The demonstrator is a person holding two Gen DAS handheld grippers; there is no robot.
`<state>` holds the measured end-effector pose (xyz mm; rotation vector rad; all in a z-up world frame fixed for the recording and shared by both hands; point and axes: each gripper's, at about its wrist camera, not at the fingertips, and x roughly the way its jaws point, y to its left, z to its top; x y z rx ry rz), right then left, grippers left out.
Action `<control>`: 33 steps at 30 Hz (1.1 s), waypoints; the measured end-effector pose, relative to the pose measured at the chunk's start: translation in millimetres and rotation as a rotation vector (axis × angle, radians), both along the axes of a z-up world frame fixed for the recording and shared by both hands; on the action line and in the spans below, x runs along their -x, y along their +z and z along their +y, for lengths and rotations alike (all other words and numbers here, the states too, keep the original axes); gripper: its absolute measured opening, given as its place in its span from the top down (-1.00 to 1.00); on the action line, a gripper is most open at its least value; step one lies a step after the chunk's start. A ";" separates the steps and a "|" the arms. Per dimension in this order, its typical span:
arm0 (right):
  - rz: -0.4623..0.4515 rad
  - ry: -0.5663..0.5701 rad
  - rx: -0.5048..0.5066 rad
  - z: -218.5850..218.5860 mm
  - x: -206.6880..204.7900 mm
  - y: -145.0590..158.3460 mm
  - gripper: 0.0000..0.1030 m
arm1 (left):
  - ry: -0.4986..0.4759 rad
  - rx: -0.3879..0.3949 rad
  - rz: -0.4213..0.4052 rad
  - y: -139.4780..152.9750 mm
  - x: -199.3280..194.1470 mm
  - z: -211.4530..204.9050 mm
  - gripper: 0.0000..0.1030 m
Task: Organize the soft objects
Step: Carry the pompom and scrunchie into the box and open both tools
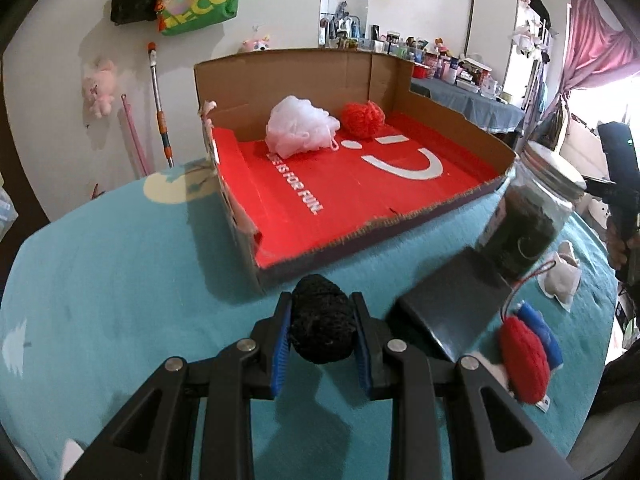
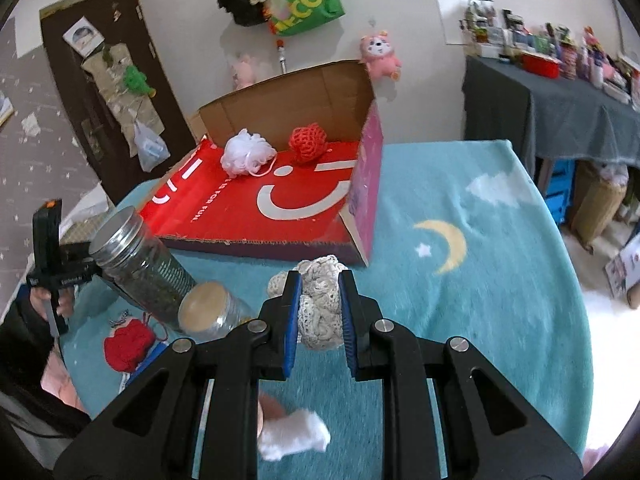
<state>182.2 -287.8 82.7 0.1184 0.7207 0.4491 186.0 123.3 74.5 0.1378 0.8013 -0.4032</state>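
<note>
Fingers of the left gripper pinch a black yarn ball, and those of the right gripper pinch a cream crocheted ball; each bundle bulges out between its blue pads, so both grips look firm.

Both loads hang just short of the low, torn front edge of the cardboard box, which lies on the blue blanket-covered surface. Its red floor opens straight ahead of both pairs of fingers, beyond that edge. A white mesh puff and a red yarn ball already sit against the tall back wall, touching or nearly so.

From the left wrist view the box's near left corner lies dead ahead; from the right wrist view its near right corner does. Neither hand looks clearly nearer. Each probably needs to go forward over the front lip and let go on the bare red floor, clear of the side walls.
</note>
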 end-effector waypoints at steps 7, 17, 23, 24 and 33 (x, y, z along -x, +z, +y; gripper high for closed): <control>-0.008 0.067 -0.009 15.3 -21.4 8.0 0.66 | -0.042 0.035 -0.027 22.3 -11.0 -2.3 0.44; -0.014 0.114 -0.054 49.9 -70.3 39.0 0.65 | -0.028 0.072 0.019 43.4 -61.9 -33.9 0.44; 0.060 0.099 0.065 90.7 -131.7 48.1 0.65 | 0.061 0.104 0.130 49.2 -114.1 -45.0 0.44; 0.077 0.083 0.085 95.5 -142.6 46.4 0.65 | 0.071 0.093 0.133 49.9 -120.0 -47.5 0.43; 0.243 -0.015 0.262 127.0 -222.0 10.1 0.65 | 0.137 -0.029 0.245 20.0 -178.3 -69.0 0.41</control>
